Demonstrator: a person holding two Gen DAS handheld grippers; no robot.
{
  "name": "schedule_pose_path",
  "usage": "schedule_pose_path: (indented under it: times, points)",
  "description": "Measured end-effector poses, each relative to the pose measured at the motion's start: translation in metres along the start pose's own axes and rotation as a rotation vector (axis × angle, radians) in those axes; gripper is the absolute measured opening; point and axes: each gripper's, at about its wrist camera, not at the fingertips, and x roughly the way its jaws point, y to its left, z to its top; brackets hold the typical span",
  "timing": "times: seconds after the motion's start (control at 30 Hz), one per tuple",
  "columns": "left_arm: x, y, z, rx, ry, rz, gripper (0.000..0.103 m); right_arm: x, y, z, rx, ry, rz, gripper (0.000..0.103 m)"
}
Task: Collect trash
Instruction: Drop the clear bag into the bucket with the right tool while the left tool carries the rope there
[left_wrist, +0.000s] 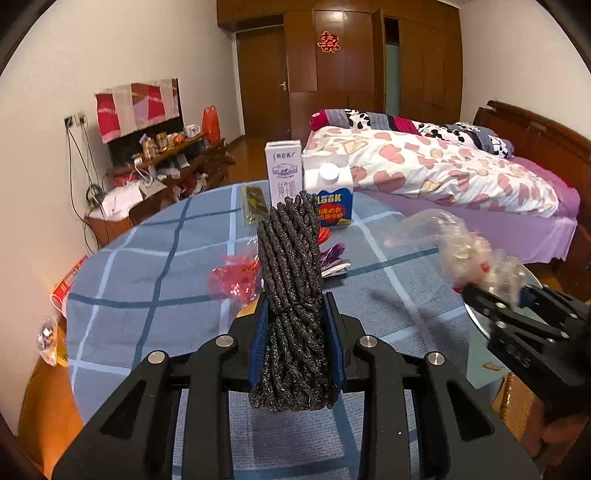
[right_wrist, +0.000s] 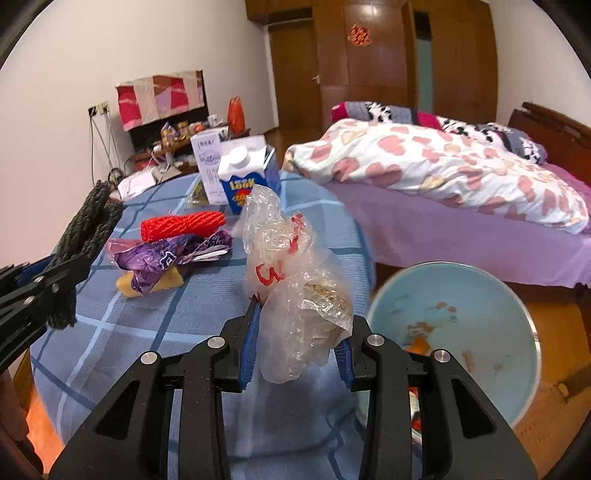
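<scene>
Trash was only partly collected, by my reading. A blue bin stood beside the table on the right, below the edge, with a few scraps of orange and red already lying in it. On the table cloth a good deal was left: a red net, a purple wrapper with something tan under it, a red film, a small dark packet, and two cartons at the far side, though whether the cartons counted as trash could not be told.

Both tongs were loaded. The left gripper was clamped on a rope bundle, its blue pads pressed against the two flanks of the coil, which stood upright between them and hung a little below the jaws. The right gripper was closed on a clear bag with red print; the crumpled film bulged out above and over the right pad, and the jaws stood only as far apart as the wad allowed. That bag was held above the table edge, near the bin but not yet over it, so the drop seemed the step in hand, with the rope bundle likely to follow.
</scene>
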Motion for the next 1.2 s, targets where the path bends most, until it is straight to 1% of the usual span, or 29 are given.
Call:
schedule_pose_path:
  times: [0.3, 0.6, 0.83, 1.2]
  points:
    - [-0.014, -0.027, 0.002, 0.055, -0.021, 0.010, 0.028, -0.040, -0.024, -0.014, 0.061, -0.044, -0.042, 0.036]
    - [-0.030, -0.052, 0.004, 0.104, -0.045, -0.007, 0.028, -0.071, -0.039, -0.023, 0.097, -0.084, -0.067, 0.036]
    - [-0.040, -0.074, 0.006, 0.147, -0.066, -0.029, 0.029, -0.087, -0.053, -0.028, 0.127, -0.103, -0.095, 0.036]
    - [-0.046, -0.098, 0.012, 0.186, -0.083, -0.060, 0.029, -0.098, -0.069, -0.025, 0.156, -0.132, -0.125, 0.036]
